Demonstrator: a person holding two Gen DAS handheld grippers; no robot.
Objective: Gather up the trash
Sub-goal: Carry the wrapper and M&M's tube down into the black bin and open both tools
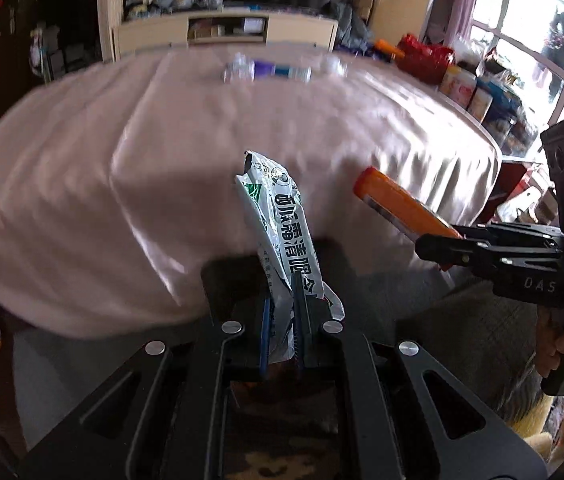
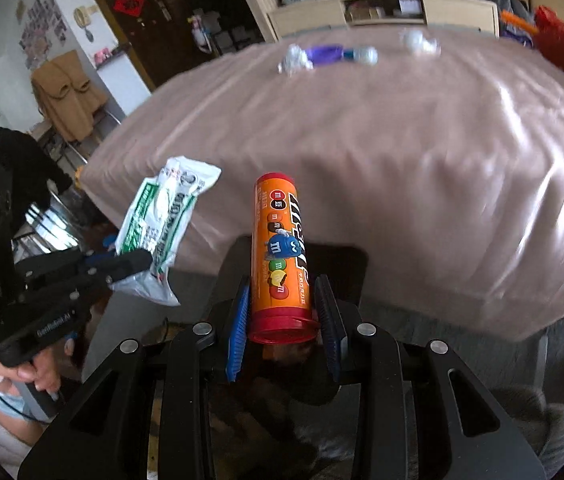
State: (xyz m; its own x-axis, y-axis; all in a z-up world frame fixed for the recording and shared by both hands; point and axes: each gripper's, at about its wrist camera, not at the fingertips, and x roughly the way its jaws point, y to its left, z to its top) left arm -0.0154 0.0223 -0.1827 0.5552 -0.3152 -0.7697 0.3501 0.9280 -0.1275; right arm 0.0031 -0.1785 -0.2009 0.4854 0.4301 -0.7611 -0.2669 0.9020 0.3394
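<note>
My left gripper [image 1: 284, 312] is shut on a white and green foil wrapper [image 1: 278, 220], held upright in front of the pink-covered table [image 1: 202, 152]. It also shows in the right wrist view [image 2: 162, 216], with the left gripper [image 2: 138, 264] at the left. My right gripper [image 2: 284, 312] is shut on an orange M&M's tube [image 2: 280, 248], held upright off the table's near edge. The tube also shows in the left wrist view [image 1: 398, 204], in the right gripper [image 1: 438, 246]. More trash lies at the table's far side: crumpled foil [image 2: 294, 60], a purple wrapper [image 2: 326, 54] and a white wad [image 2: 418, 42].
A red bag [image 2: 562, 44] and tins [image 1: 462, 84] stand at the table's right side. A low cabinet [image 1: 226, 32] lies beyond the table. A dark chair back [image 2: 294, 264] stands under the near edge. A coat-draped chair [image 2: 68, 96] is at the left.
</note>
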